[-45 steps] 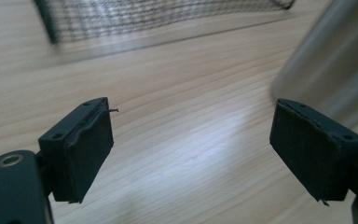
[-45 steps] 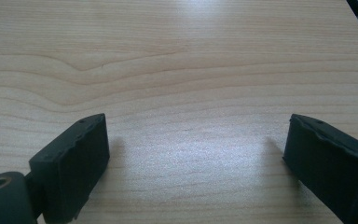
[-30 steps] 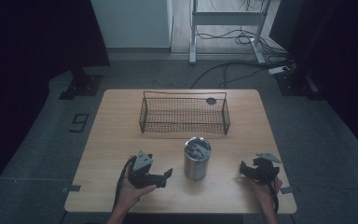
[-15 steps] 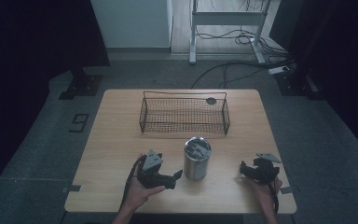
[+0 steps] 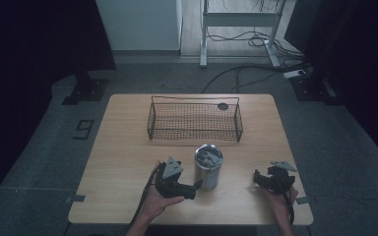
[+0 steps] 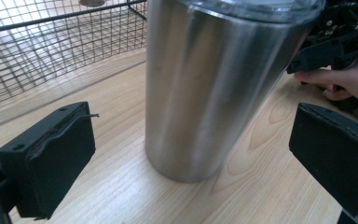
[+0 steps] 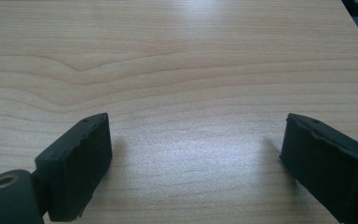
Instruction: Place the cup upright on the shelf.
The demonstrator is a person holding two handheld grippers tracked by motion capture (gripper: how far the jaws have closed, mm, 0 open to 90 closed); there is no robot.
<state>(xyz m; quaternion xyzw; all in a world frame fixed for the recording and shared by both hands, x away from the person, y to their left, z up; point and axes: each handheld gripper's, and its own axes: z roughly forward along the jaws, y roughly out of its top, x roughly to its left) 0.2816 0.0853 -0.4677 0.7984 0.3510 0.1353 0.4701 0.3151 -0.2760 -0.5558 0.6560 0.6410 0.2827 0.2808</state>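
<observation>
A tall steel tumbler (image 5: 208, 166) with a clear lid stands upright near the table's front middle. In the left gripper view the tumbler (image 6: 209, 88) rises just ahead of my left gripper (image 6: 191, 163), whose jaws stand wide apart on either side of it without touching it. In the high view my left gripper (image 5: 195, 189) sits right beside the tumbler's left base. My right gripper (image 5: 257, 179) rests at the front right, open over bare wood (image 7: 196, 154), apart from the tumbler.
A black wire basket (image 5: 195, 119) stands across the middle of the wooden table (image 5: 123, 162), behind the tumbler. A small dark round disc (image 5: 222, 106) lies on the table just beyond the basket's far right rim. The right hand and its gripper (image 6: 335, 42) appear beyond the tumbler.
My left gripper has slid right across the table toward the tumbler, until its open jaws flank the base. The right gripper has stayed put.
</observation>
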